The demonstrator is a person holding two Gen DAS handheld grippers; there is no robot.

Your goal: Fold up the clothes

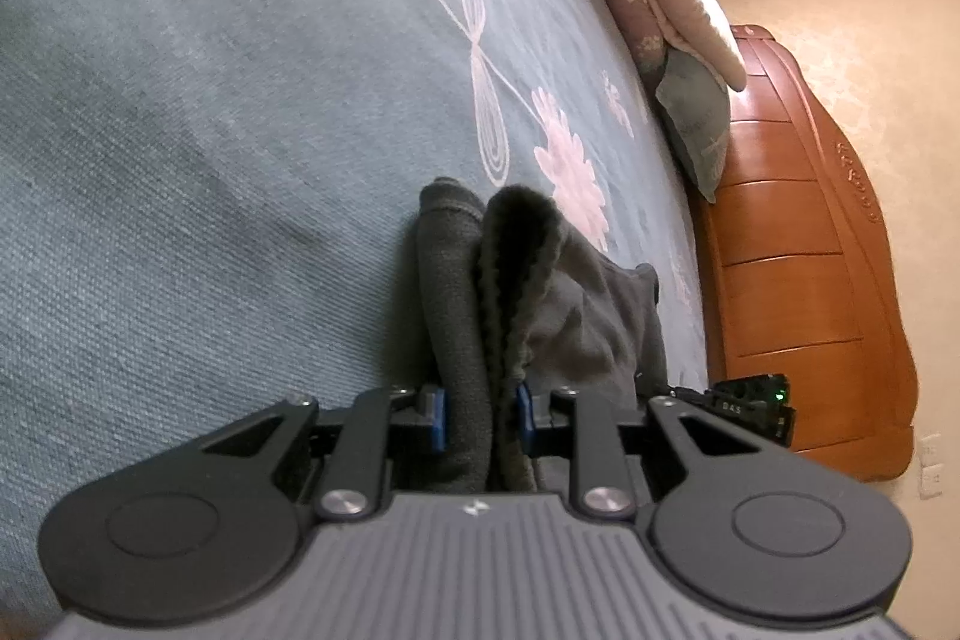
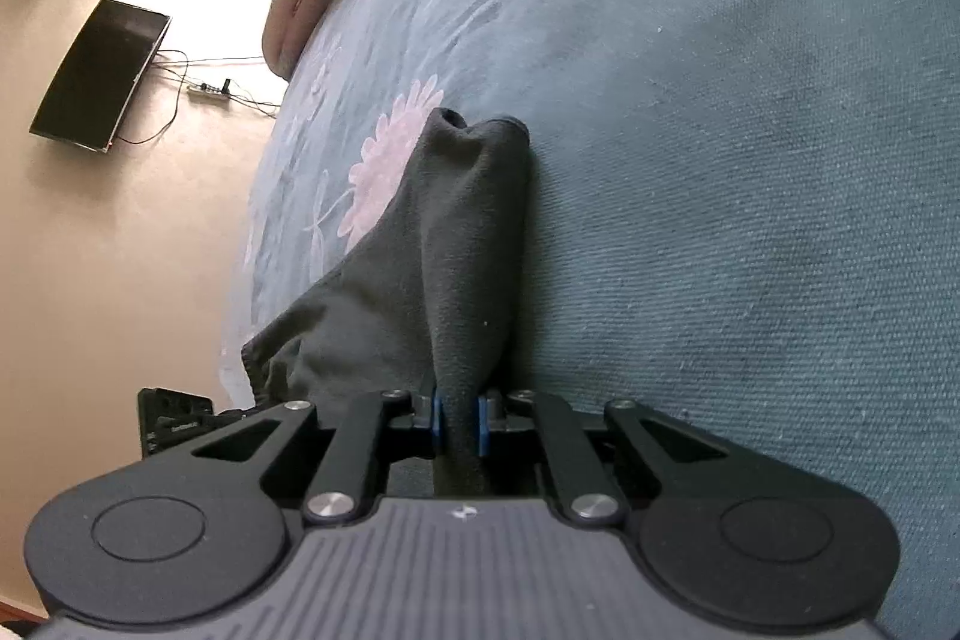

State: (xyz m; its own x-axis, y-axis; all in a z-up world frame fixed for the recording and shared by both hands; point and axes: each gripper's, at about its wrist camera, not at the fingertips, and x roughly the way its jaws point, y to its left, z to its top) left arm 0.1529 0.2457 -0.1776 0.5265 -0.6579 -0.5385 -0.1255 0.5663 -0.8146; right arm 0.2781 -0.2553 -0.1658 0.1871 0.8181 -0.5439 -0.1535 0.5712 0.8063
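Both tools, left tool (image 1: 482, 415) and right tool (image 2: 461, 418), grip the dark garment (image 2: 456, 232) over the bed (image 2: 720, 160). We'd lift evenly, keeping it taut; probably trousers.

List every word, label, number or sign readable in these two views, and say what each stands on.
"DAS", faint and uncertain: on the small black device beside the left tool.
Small white emblem, no letters: on the ribbed body of each tool.
Carved marks on the wooden bed frame: ornament, not readable.
Print on the black device beside the right tool: too blurred.
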